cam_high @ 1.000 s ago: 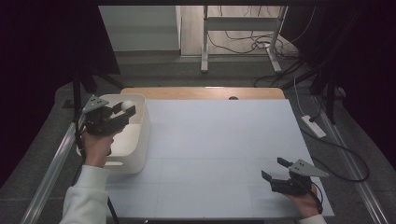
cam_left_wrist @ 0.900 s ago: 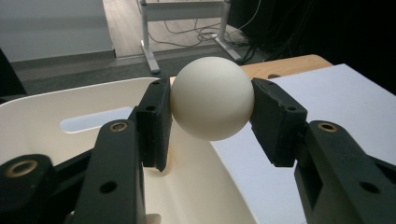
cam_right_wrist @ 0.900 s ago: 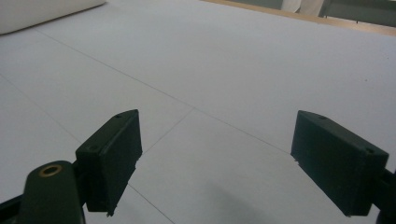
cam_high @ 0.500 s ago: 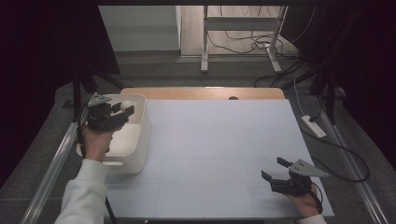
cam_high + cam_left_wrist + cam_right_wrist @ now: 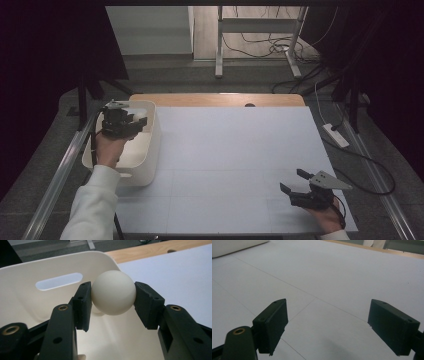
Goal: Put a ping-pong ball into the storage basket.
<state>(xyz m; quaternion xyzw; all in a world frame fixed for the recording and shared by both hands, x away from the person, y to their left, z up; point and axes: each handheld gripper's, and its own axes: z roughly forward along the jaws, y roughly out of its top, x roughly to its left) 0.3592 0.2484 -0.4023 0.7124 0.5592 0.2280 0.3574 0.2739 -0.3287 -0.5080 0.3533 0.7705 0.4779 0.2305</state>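
Observation:
A cream-white ball (image 5: 113,292) is pinched between the two black pads of my left gripper (image 5: 115,302), which is shut on it. In the high view the left gripper (image 5: 131,121) hovers over the open white bin (image 5: 155,135) at the table's left edge, holding the ball (image 5: 138,115) above the inside of the bin. The bin's wall with its slot handle (image 5: 59,281) stands just behind the ball. My right gripper (image 5: 292,181) rests low near the front right of the table. Its jaws (image 5: 328,325) stand wide open over bare white surface.
A white sheet (image 5: 235,160) covers the table, with a wooden strip (image 5: 220,99) at the far edge. A metal rail (image 5: 60,170) runs along the left side. A power strip (image 5: 336,135) and cables lie on the floor at the right.
My left gripper, still holding the ball, has shifted a little and sunk slightly over the bin. The right gripper has stayed where it was.

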